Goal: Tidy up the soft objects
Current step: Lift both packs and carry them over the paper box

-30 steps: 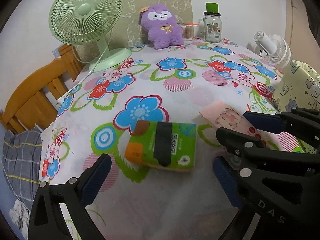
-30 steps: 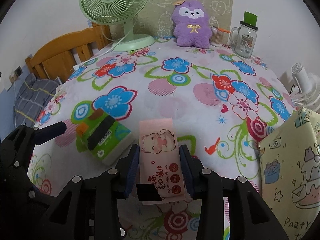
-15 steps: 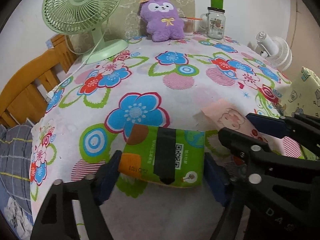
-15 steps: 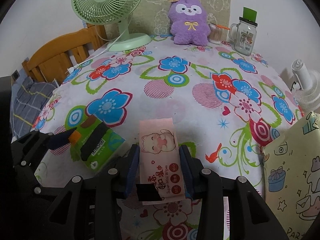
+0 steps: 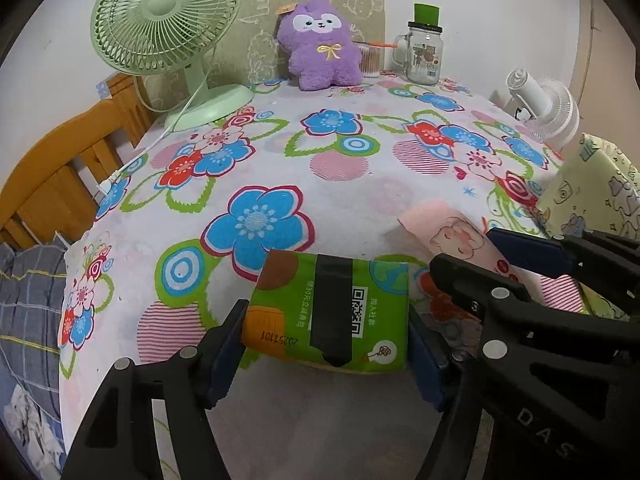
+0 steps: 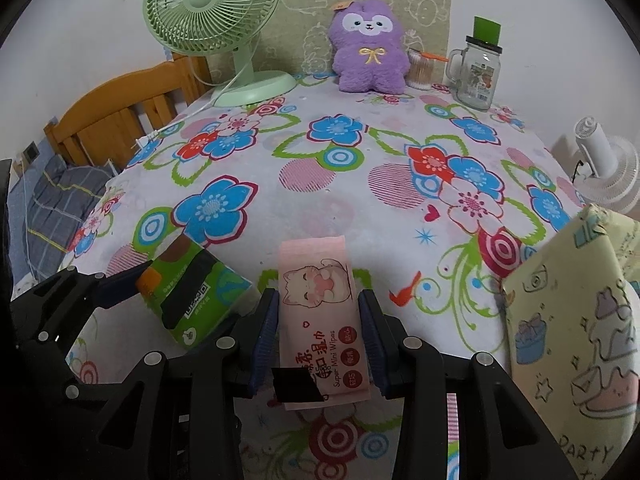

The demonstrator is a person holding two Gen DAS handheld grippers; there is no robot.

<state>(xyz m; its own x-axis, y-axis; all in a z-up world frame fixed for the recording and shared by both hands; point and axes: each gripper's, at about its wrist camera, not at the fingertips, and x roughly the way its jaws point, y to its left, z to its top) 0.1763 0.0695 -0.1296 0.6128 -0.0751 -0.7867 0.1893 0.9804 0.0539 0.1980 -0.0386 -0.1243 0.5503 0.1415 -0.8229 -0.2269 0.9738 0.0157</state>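
A green tissue pack (image 5: 332,312) is between the pads of my left gripper (image 5: 326,354), which is shut on it just above the flowered tablecloth (image 5: 340,192). It also shows in the right wrist view (image 6: 192,300). A pink wet-wipes pack (image 6: 320,320) with a cat picture is clamped in my right gripper (image 6: 318,340); it also shows in the left wrist view (image 5: 460,240). A purple plush toy (image 6: 370,54) sits upright at the far edge of the table.
A green desk fan (image 6: 216,20) stands at the back left, its cord trailing off the table. A glass jar (image 6: 478,72) and a cotton-swab cup (image 6: 420,70) stand back right. A yellow patterned bag (image 6: 576,320) is at the right, a white fan (image 6: 608,168) beyond it. A wooden chair (image 5: 60,176) stands left.
My left gripper moved forward around the green tissue pack and closed on it. My right gripper stayed shut on the pink wipes pack and rose slightly.
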